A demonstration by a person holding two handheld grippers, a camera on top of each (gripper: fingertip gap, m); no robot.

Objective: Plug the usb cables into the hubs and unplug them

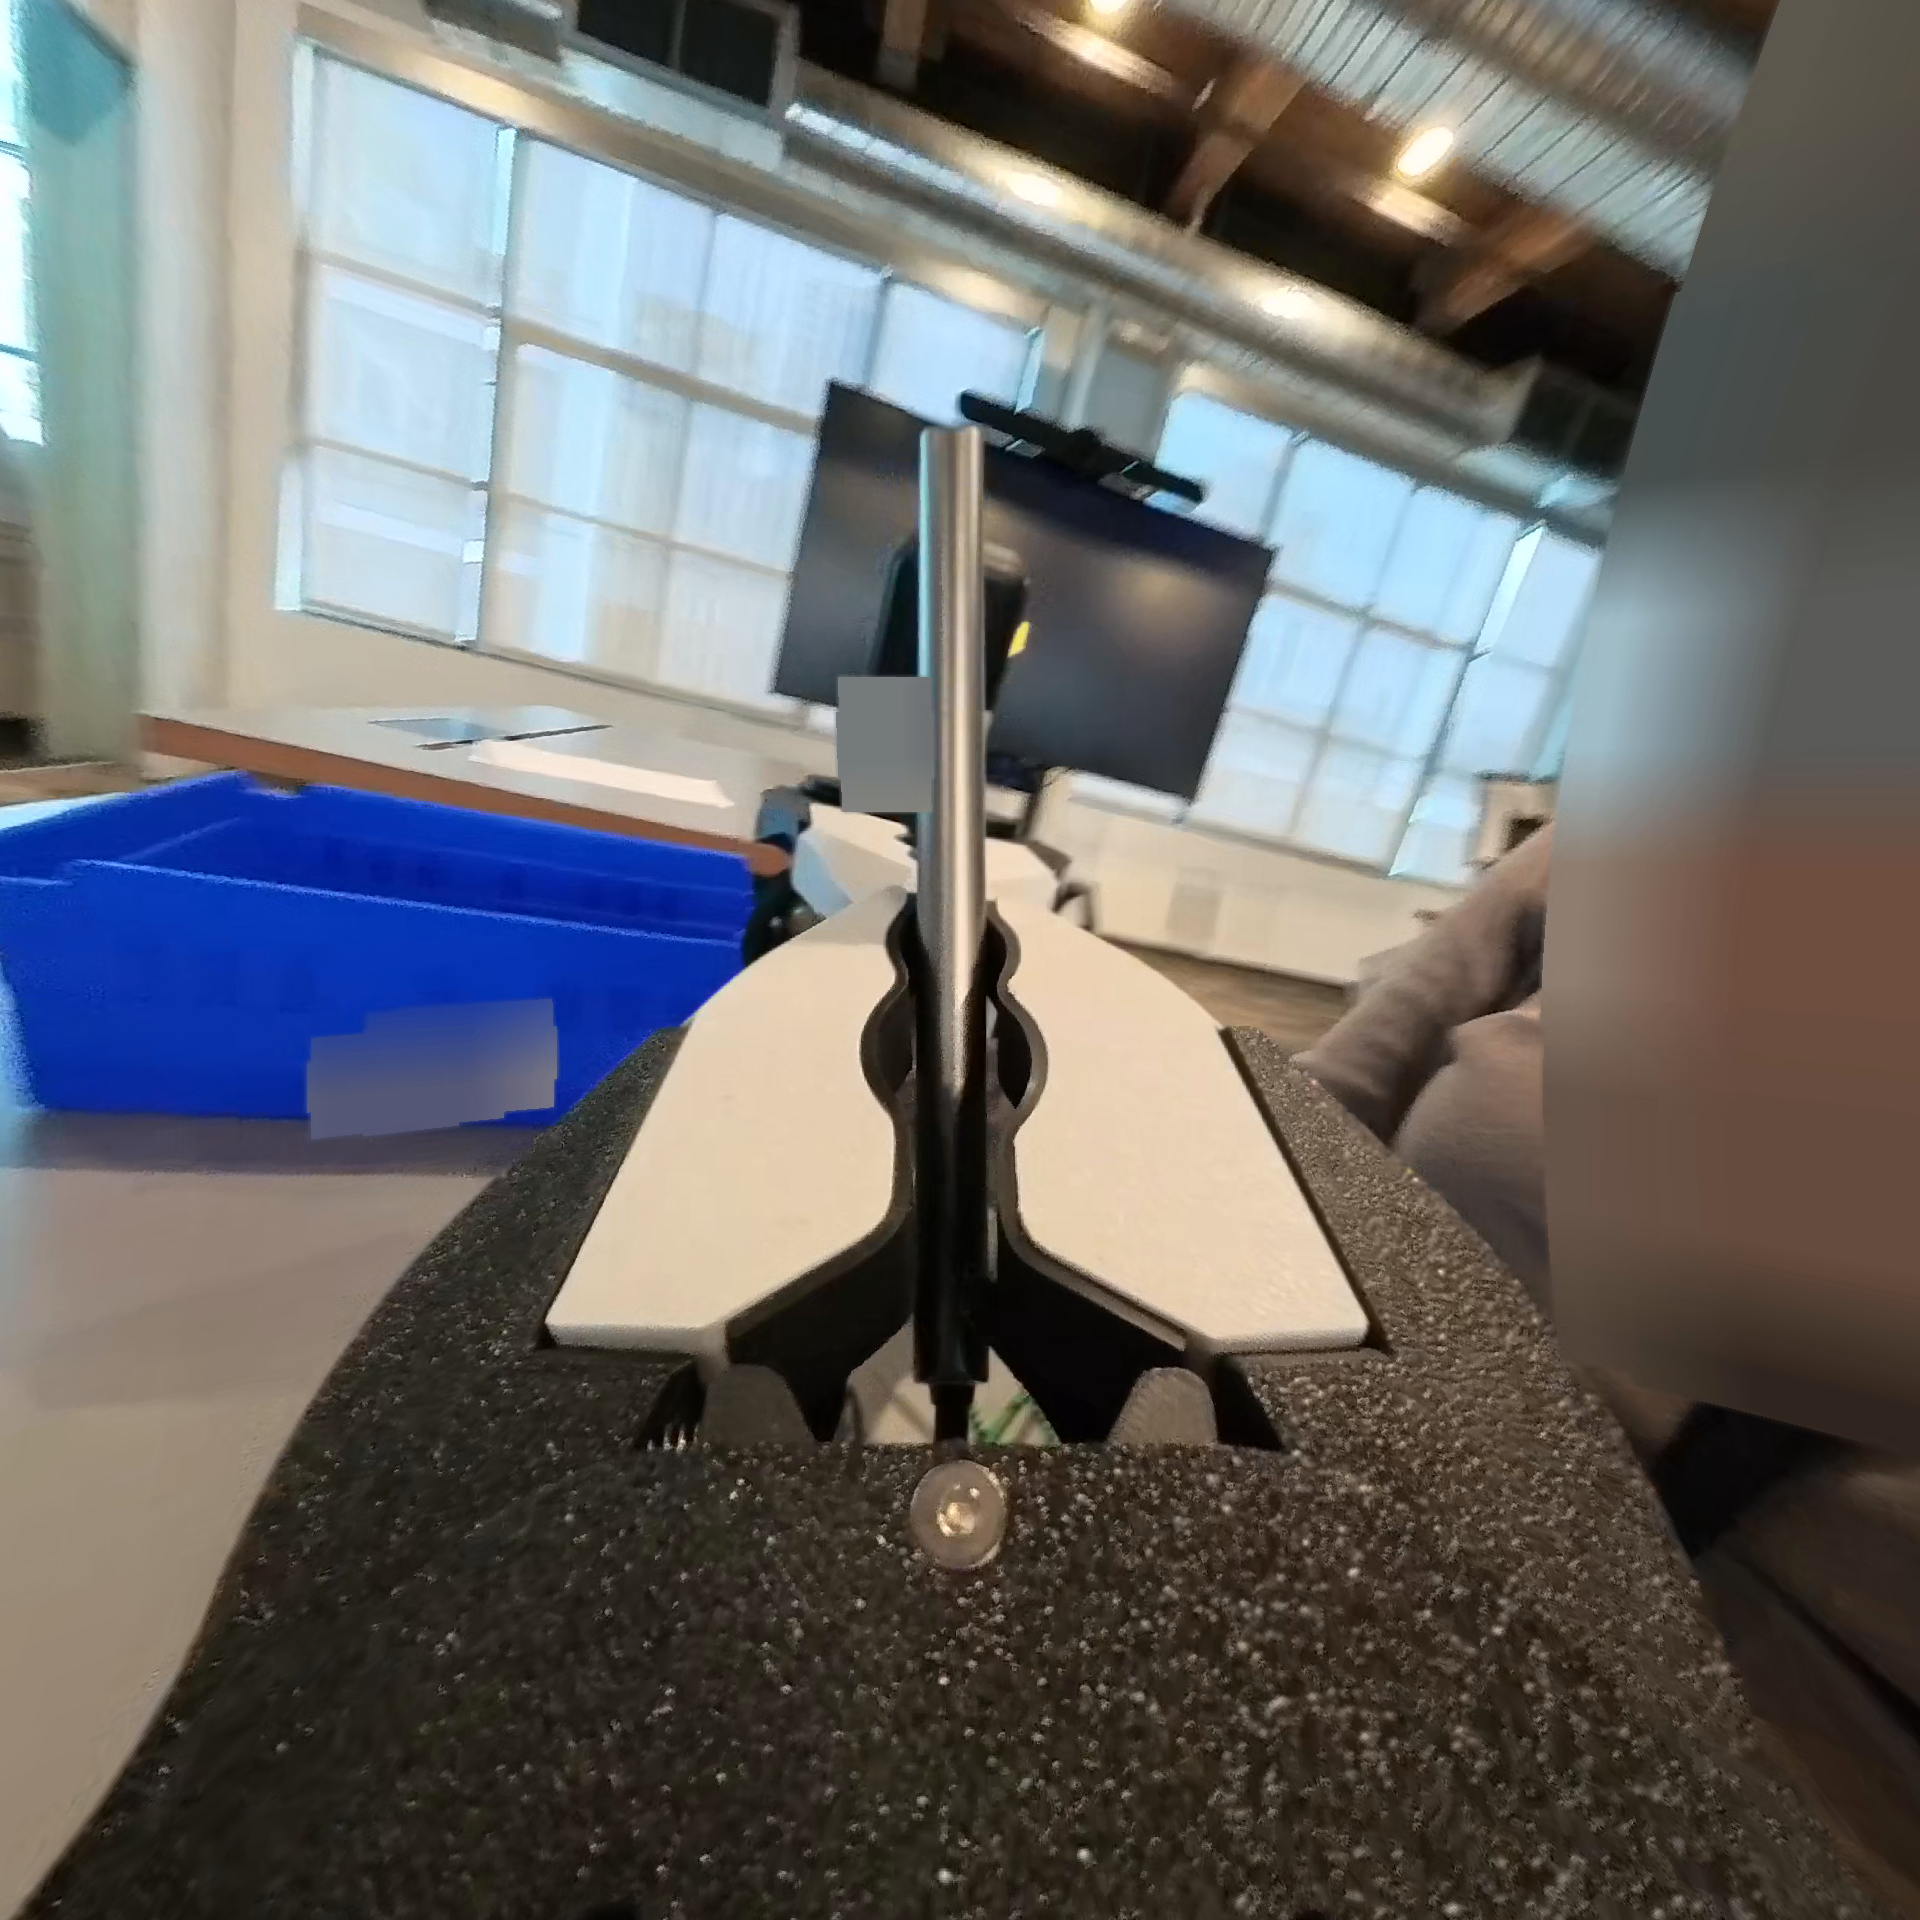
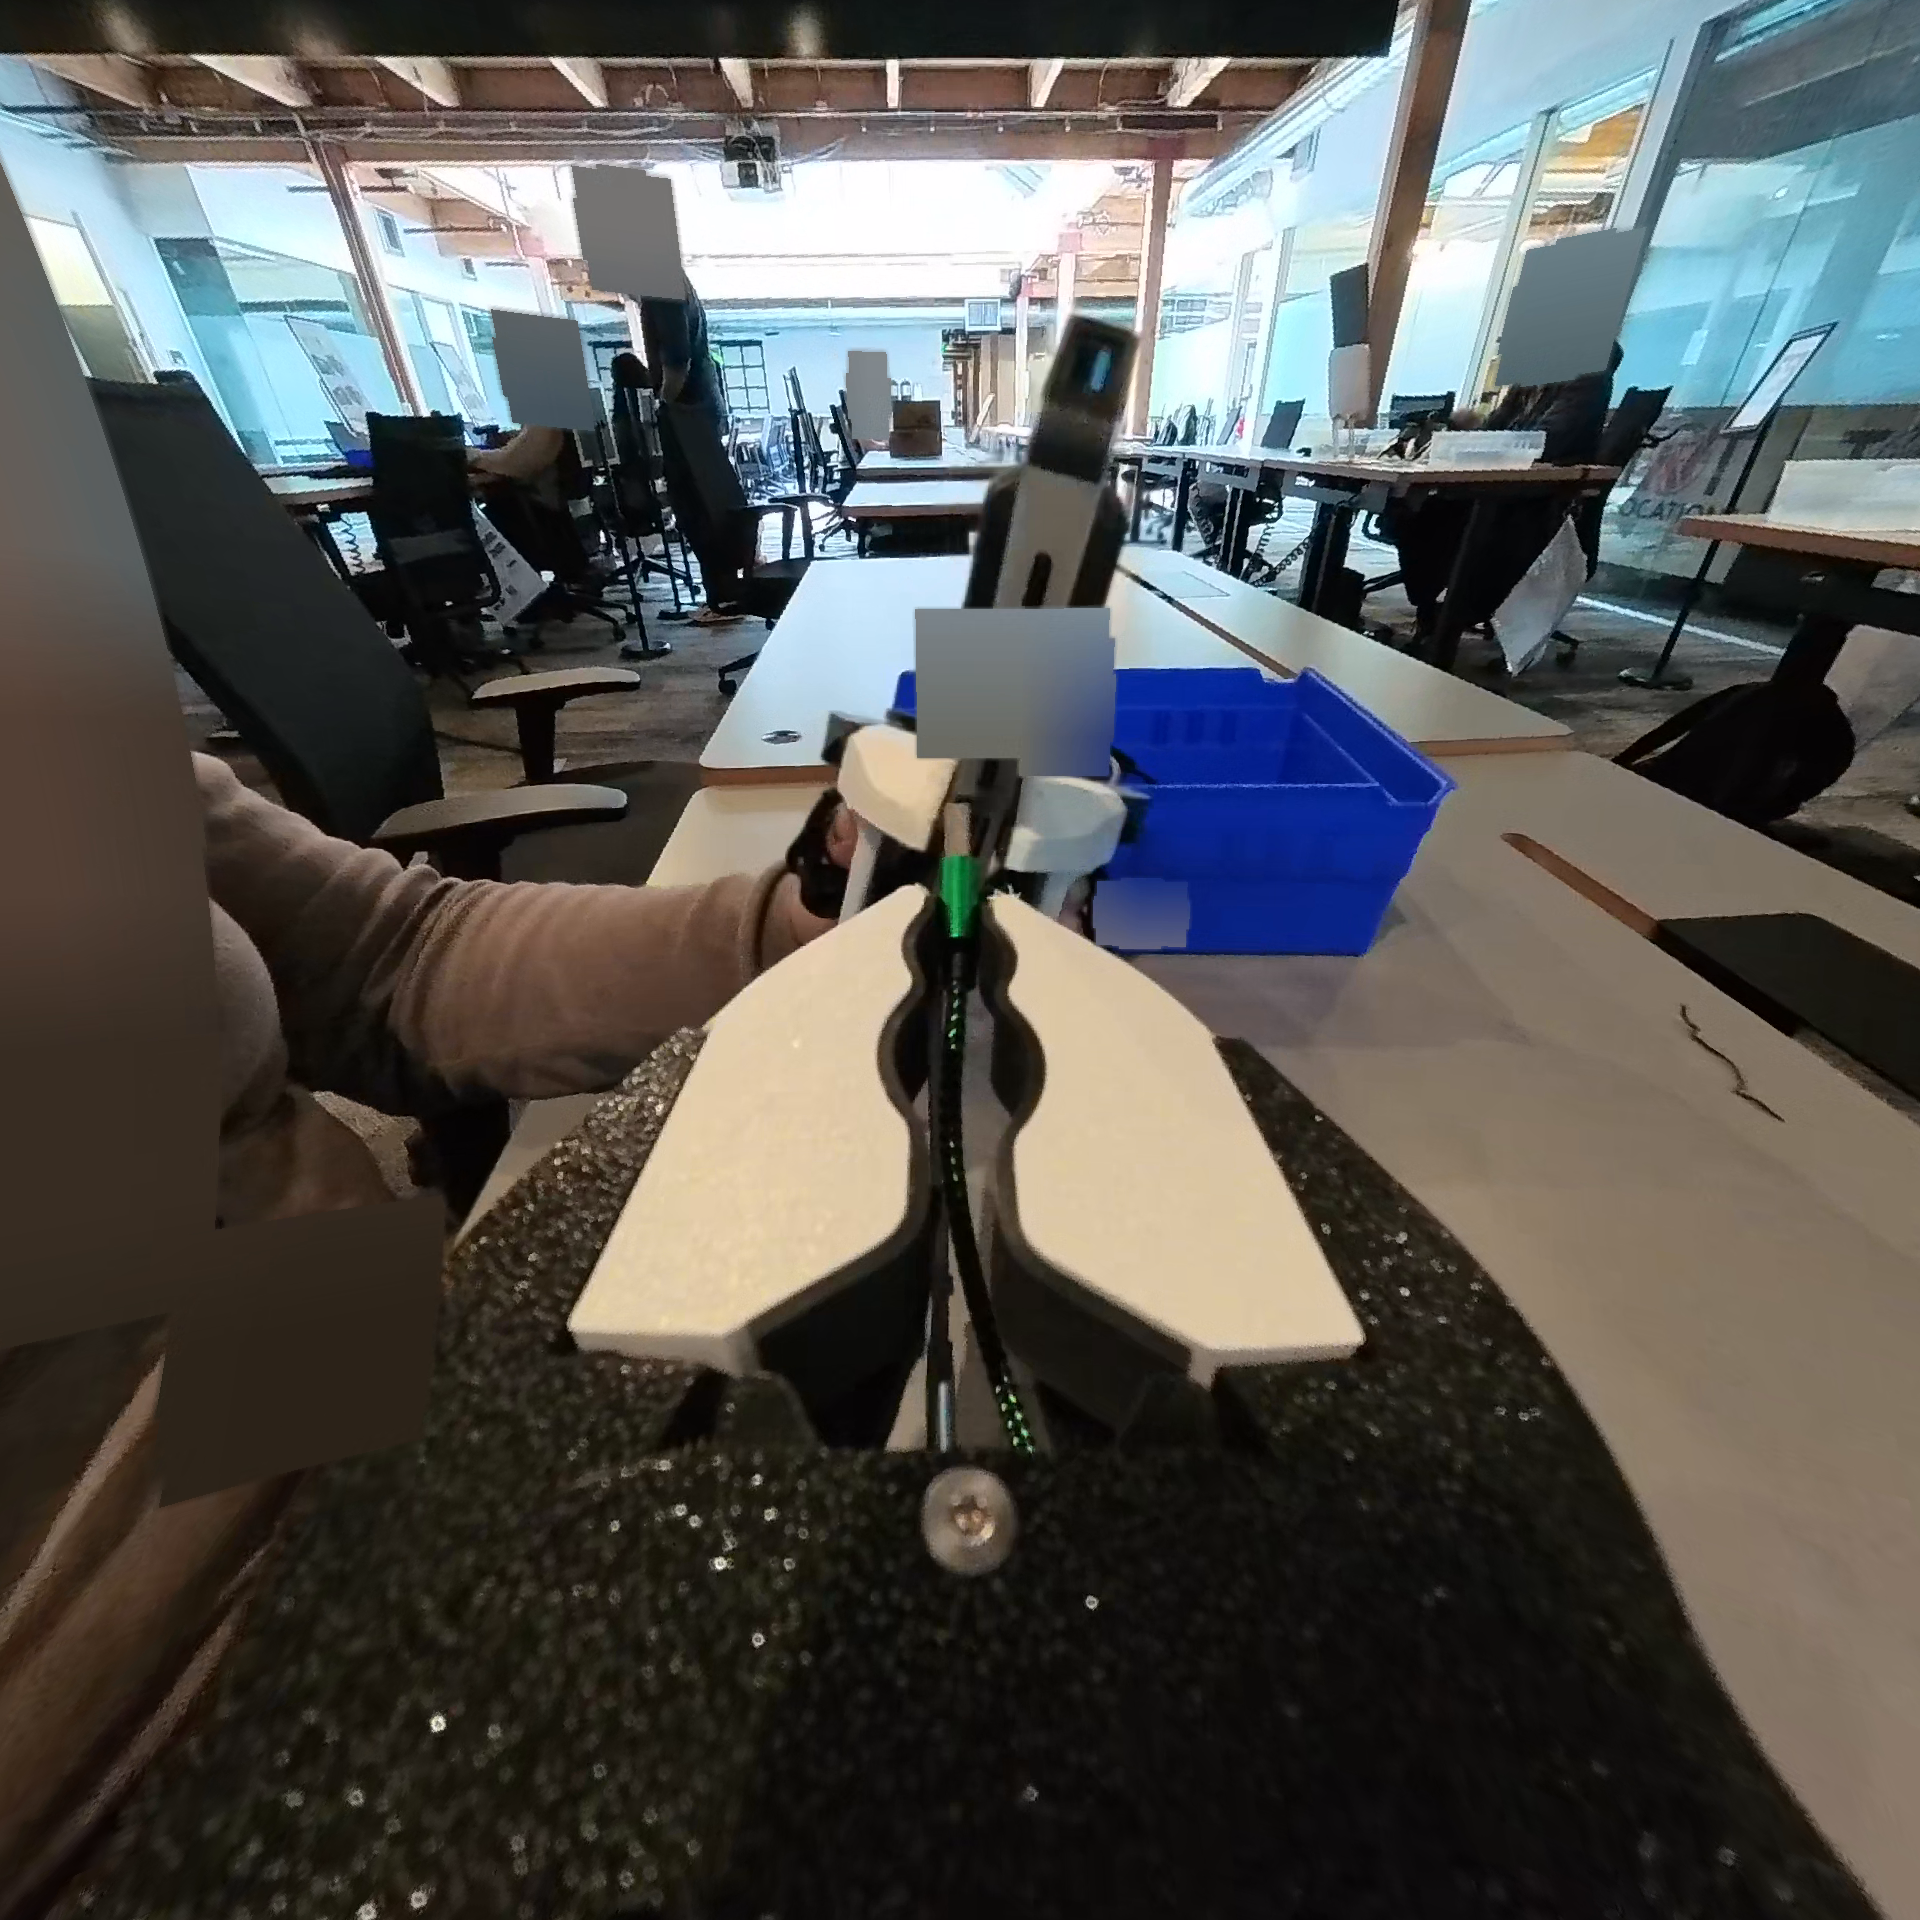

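My left gripper (image 1: 951,912) is shut on a thin grey hub (image 1: 952,665), seen edge-on and standing up from between the fingers. In the right wrist view the hub (image 2: 1055,488) rises tilted above the left gripper (image 2: 977,805), which a hand holds. My right gripper (image 2: 954,906) is shut on a green-and-black braided usb cable (image 2: 956,1091). Its green plug (image 2: 953,878) sticks out past the fingertips and its metal tip reaches the hub's lower end. I cannot tell whether it is inserted. The right gripper's white fingers (image 1: 847,857) show just beyond the hub.
A blue plastic bin (image 2: 1278,800) stands on the pale table (image 2: 1558,1195) just behind the grippers; it also shows in the left wrist view (image 1: 364,935). A flat black pad (image 2: 1808,987) lies at the right edge. A person's sleeve (image 2: 468,956) and office chairs are on the left. My left and right fingertips are right by each other.
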